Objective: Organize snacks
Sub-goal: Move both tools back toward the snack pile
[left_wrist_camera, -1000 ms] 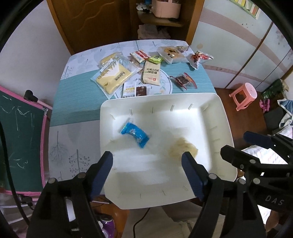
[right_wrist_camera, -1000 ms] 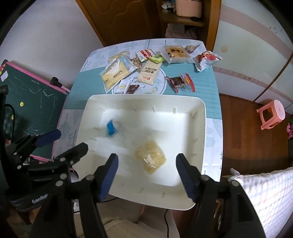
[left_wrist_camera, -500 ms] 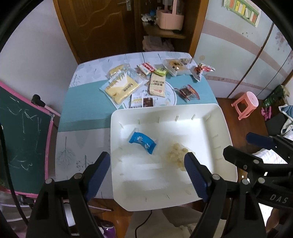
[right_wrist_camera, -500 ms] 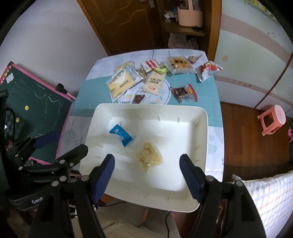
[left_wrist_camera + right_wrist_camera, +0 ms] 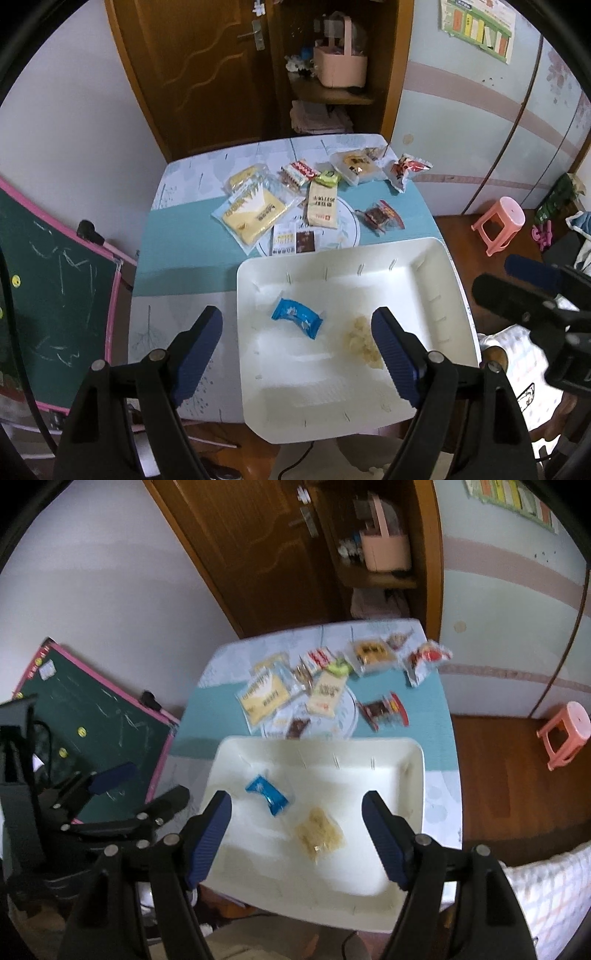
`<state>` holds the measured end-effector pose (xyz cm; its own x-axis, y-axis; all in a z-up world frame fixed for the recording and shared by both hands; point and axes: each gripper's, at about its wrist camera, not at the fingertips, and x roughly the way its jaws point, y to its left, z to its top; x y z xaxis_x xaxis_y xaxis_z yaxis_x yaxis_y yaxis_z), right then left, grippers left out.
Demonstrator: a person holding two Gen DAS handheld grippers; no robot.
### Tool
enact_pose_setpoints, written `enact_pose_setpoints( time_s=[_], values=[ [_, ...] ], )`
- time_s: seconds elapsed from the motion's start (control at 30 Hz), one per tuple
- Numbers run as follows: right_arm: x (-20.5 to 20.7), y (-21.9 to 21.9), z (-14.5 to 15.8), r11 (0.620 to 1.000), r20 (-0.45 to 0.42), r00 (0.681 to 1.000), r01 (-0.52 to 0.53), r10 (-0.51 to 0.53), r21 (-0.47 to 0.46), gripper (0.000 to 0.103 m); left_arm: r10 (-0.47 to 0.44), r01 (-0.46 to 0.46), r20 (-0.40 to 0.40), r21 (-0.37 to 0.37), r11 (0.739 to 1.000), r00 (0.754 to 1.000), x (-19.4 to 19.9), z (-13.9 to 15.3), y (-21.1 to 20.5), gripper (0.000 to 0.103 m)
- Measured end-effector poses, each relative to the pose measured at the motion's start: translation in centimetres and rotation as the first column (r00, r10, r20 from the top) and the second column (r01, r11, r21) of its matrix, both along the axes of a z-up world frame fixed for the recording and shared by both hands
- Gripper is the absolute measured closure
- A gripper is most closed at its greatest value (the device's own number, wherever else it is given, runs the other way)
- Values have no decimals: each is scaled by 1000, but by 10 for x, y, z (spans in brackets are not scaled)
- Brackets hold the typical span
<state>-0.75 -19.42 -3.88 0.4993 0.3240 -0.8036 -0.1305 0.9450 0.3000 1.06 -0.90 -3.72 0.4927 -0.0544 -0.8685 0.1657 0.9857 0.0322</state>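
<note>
A white tray [image 5: 436, 295] [image 5: 410, 775] stands at the near end of the table. In it lie a blue packet [image 5: 297, 318] [image 5: 266, 794] and a clear bag of pale snack [image 5: 360, 341] [image 5: 320, 835]. Several more packets lie at the table's far end, among them a yellow one [image 5: 255, 214] [image 5: 264, 696] and a beige one [image 5: 323, 205] [image 5: 327, 694]. My left gripper [image 5: 296, 315] hangs open above the tray's left part, holding nothing. My right gripper [image 5: 296, 798] hangs open above the tray's middle, also holding nothing. Each gripper shows at the edge of the other's view.
A green chalkboard [image 5: 48, 295] in a pink frame leans left of the table. A pink stool [image 5: 498, 221] stands on the wooden floor to the right. Behind the table are a wooden door [image 5: 207, 74] and a shelf with a pink basket [image 5: 341, 62].
Both grippers have risen and tipped upward, so the tray looks smaller and more of the room shows. Their jaws stand a little wider. The blue packet and pale bag stay in the tray.
</note>
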Motion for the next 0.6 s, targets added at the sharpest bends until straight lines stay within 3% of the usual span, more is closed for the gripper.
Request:
enact_pose_setpoints(
  time_s=[0.17, 0.33, 0.6],
  values=[
    [-2, -1, 19, 1000, 96, 995, 0, 1, -8, 29, -21, 21, 43, 4, 1000, 999, 5, 15, -4, 21],
    [5, -1, 33, 1000, 120, 992, -30, 29, 6, 29, -37, 40, 97, -30, 999, 995, 14, 37, -4, 21],
    [28, 0, 62, 996, 193, 980, -42, 57, -82, 29, -39, 45, 191, -29, 999, 981, 42, 67, 1, 21]
  ],
)
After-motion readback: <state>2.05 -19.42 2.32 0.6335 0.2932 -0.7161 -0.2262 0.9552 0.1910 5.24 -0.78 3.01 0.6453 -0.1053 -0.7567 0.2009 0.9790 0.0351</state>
